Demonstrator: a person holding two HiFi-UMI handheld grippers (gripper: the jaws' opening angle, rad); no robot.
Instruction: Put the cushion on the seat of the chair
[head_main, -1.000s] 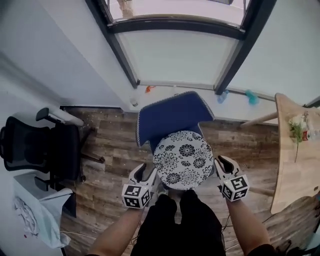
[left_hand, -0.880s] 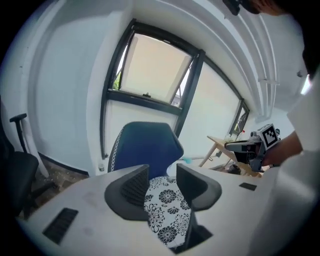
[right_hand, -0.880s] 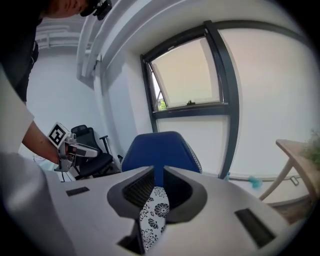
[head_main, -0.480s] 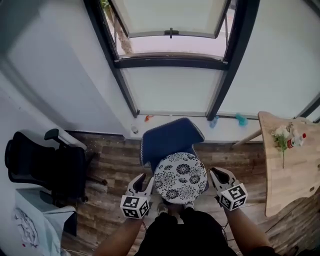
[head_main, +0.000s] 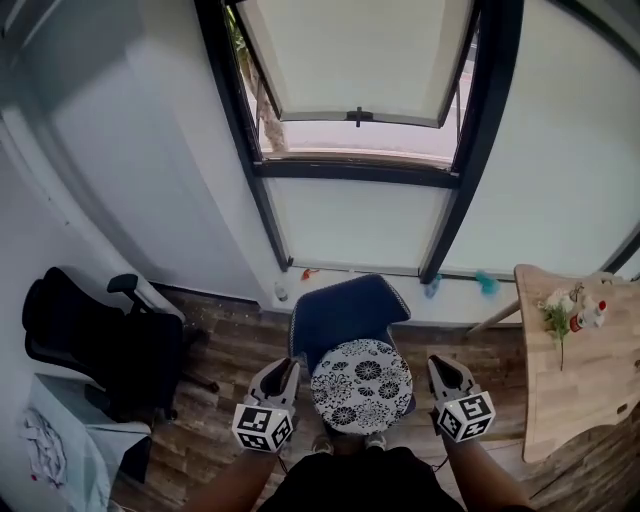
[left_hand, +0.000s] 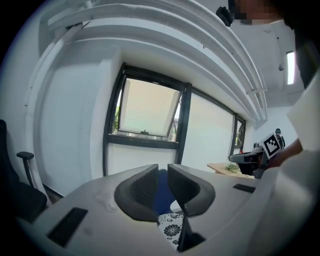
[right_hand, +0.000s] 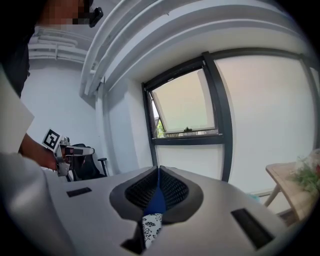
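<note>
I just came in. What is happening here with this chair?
A person stands in front of a blue chair with a gripper in each hand. The round patterned cushion already lies on its seat. The left gripper and the right gripper are on either side of the cushion and hold nothing. Both sets of jaws are closing on empty air. The placing looks done.

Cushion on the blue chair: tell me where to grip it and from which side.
Probably best to grip the cushion by its thin rim at the left or right edge, coming in level from that side. It lies flat and round on the chair, whose upright back blocks the far edge, while both side edges look free.
</note>
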